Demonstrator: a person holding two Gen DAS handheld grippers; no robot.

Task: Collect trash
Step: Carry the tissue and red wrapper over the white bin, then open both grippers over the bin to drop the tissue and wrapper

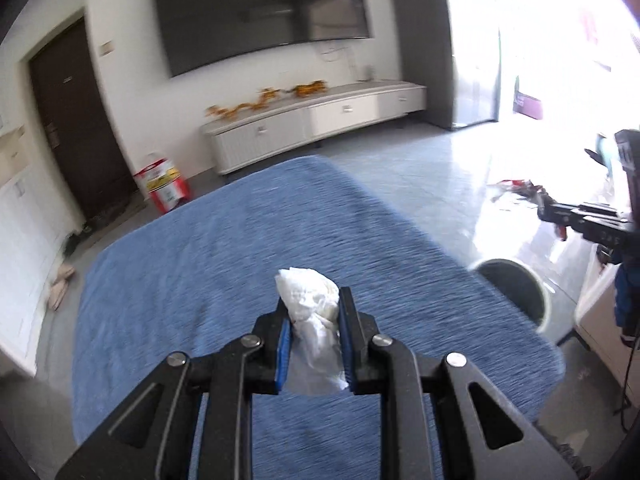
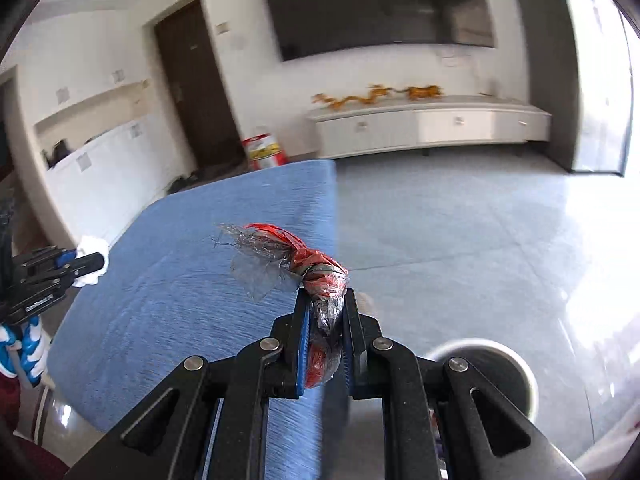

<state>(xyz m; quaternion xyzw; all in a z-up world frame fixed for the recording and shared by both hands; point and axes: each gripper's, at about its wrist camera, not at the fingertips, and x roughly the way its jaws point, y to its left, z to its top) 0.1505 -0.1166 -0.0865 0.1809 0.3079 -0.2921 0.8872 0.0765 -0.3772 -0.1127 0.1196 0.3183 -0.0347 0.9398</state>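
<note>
Above a blue ribbed-fabric tabletop, the left gripper clamps a crumpled white tissue wad between its blue-padded fingers, the paper bulging past the tips. Only the right wrist view shows the right gripper pinching a twisted red-and-clear crinkly plastic wrapper, its frayed end sticking out up-left, with a round grey-rimmed bin just right of the fingers.
</note>
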